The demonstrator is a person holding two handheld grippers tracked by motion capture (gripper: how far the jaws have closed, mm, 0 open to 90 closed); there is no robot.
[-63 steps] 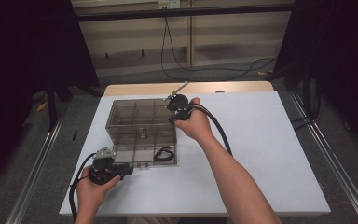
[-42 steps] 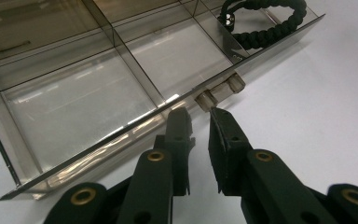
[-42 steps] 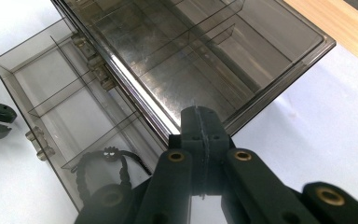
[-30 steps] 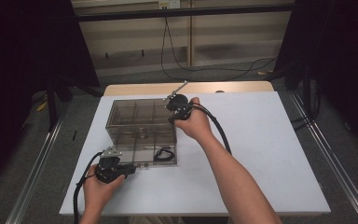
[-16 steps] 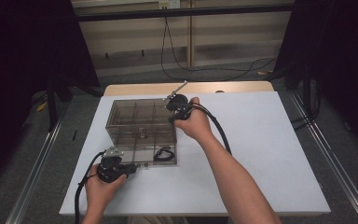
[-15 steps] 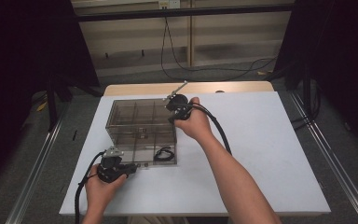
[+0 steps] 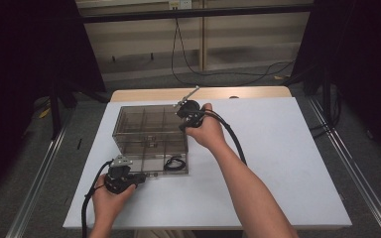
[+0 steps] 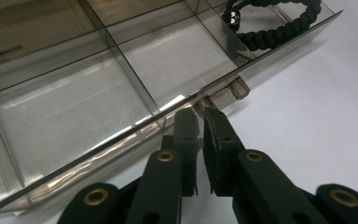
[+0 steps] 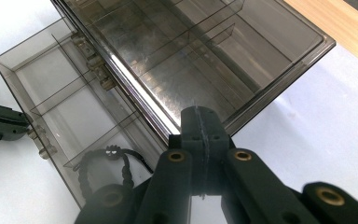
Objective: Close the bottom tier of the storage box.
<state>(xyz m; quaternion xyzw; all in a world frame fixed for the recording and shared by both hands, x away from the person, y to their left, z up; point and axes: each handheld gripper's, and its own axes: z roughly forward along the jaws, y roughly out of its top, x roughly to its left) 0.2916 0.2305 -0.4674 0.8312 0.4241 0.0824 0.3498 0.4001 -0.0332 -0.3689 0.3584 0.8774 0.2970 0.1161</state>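
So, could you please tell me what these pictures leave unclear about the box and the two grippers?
- Left gripper: whether its pads press the latch at the box; the tips cover the contact.
- Right gripper: shut at the lid edge; its jaws hide the contact.
- Bracelet: cut off by the top edge, left gripper view.

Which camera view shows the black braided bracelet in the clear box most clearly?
The left gripper view shows the bracelet best: its braid and small clasp are sharp, though the top edge cuts it off. The right gripper view shows the whole loop, dimmer through the box wall. In the high view it is a small dark ring in the near right compartment.
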